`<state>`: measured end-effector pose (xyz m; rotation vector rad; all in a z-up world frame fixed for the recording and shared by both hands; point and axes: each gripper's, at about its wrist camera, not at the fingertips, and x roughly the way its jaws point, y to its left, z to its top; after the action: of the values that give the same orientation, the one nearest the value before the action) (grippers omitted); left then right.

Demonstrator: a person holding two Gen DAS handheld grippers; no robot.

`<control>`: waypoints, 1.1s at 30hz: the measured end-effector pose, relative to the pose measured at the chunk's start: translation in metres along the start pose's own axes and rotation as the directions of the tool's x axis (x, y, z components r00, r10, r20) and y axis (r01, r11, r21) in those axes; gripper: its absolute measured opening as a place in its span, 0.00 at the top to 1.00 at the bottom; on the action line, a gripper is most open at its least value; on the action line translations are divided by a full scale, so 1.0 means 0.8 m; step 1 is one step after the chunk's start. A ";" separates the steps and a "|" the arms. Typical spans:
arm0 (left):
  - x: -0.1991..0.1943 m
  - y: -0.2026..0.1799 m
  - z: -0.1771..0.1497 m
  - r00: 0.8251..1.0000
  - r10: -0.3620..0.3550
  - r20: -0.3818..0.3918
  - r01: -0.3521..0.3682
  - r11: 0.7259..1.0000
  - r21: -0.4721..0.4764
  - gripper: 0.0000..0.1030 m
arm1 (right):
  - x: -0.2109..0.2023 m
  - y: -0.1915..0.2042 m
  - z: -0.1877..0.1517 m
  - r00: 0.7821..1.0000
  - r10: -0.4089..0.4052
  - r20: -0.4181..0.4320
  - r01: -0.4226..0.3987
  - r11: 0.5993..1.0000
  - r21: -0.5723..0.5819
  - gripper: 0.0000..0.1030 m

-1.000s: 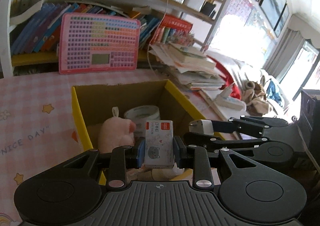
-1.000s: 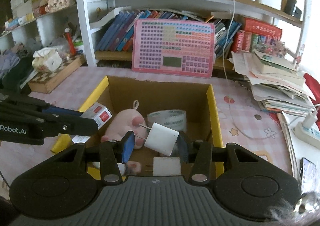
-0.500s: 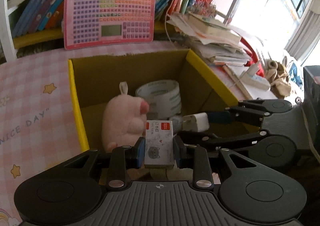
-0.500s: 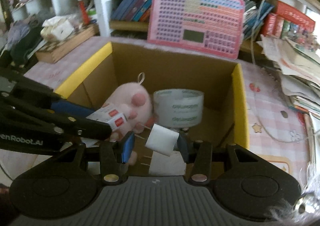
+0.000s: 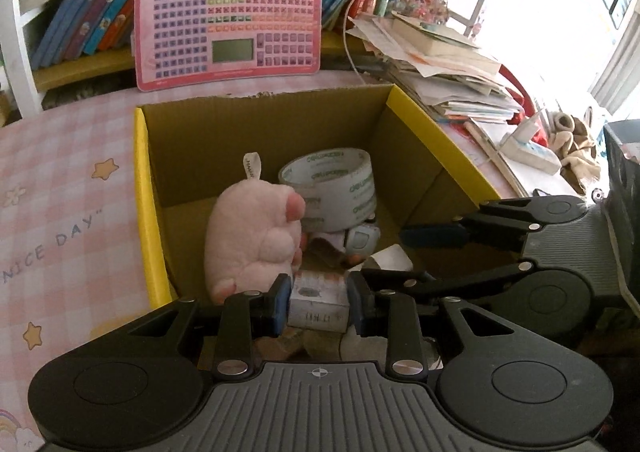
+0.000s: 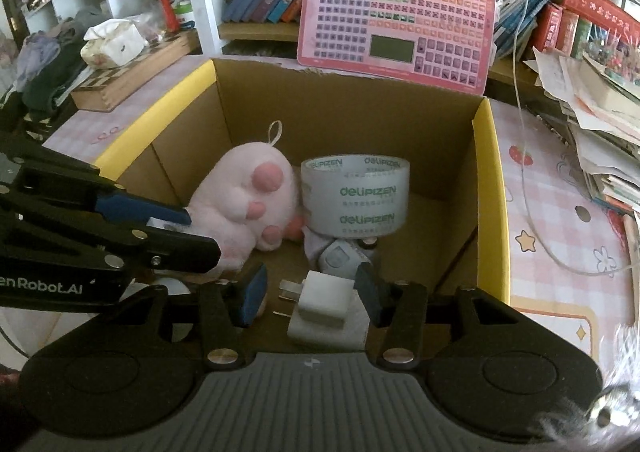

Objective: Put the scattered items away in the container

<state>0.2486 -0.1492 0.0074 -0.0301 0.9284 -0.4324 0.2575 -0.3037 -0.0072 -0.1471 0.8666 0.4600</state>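
Down inside the cardboard box (image 5: 264,131), my left gripper (image 5: 318,302) has its pads clamped on a small white carton (image 5: 318,300), low beside the pink plush paw (image 6: 248,203). Middle of the box has the tape roll (image 6: 356,195) sitting upright. Over on the right, my right gripper (image 6: 310,292) is opening up, and the white charger plug (image 6: 324,302) lies between the jaws with gaps either side, so that one looks dropped. Next I'd let go of the carton and lift both out for whatever's left outside.
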 end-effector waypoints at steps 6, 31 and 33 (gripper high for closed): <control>-0.015 -0.003 -0.002 0.996 0.064 0.061 -0.064 0.998 -0.001 0.52 | -0.013 0.002 0.000 0.999 -0.008 0.049 0.008 1.000 -0.013 0.51; -0.108 0.000 -0.052 0.945 0.160 0.286 -0.137 0.986 -0.097 0.19 | -0.082 0.039 -0.024 0.972 -0.078 0.223 0.080 0.997 -0.002 0.27; -0.113 0.001 -0.059 0.944 0.165 0.286 -0.142 0.985 -0.098 0.19 | -0.088 0.047 -0.028 0.971 -0.085 0.226 0.089 0.996 -0.007 0.26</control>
<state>0.1653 -0.1075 0.0479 -0.0886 0.6480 -0.2384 0.1863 -0.3002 0.0342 -0.1452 0.6310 0.3939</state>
